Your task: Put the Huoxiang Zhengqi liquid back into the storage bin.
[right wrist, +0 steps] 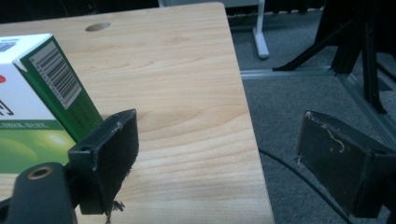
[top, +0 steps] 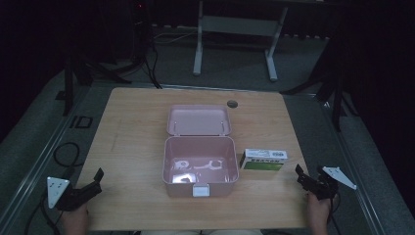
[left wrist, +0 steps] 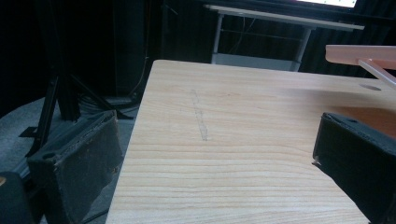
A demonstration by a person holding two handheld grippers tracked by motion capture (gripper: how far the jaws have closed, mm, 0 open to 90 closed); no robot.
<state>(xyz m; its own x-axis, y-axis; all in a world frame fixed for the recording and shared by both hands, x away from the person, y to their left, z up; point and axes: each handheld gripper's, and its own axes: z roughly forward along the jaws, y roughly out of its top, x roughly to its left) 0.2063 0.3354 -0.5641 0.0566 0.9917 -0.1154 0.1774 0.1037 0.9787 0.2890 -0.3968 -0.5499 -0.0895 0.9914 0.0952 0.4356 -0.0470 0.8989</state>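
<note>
At the table's near-left corner the left gripper [top: 93,183] rests low by the edge, its jaws spread wide with nothing between them; in the left gripper view bare wood fills the gap, and the raised lid of the pink case [left wrist: 359,55] shows up and to the right of the jaws, well apart from them.

Ahead and between the two grippers sits the pink case [top: 199,166], open, lid laid back away from the person, with a few small pale items lying in its tray (too small to tell what they are).

Just beside the case's right wall lies the green-and-white carton [top: 263,159], flat on the table, its long axis running across the table, left to right.

At the near-right corner the right gripper [top: 306,178] is also wide open and empty. It is plainly the nearer of the two: in the right gripper view the carton [right wrist: 32,112] lies just ahead and to the left of the left-hand jaw, its barcoded end turned toward the gripper. A reach would likely need the jaws to swing left and straddle the carton's short width.
</note>
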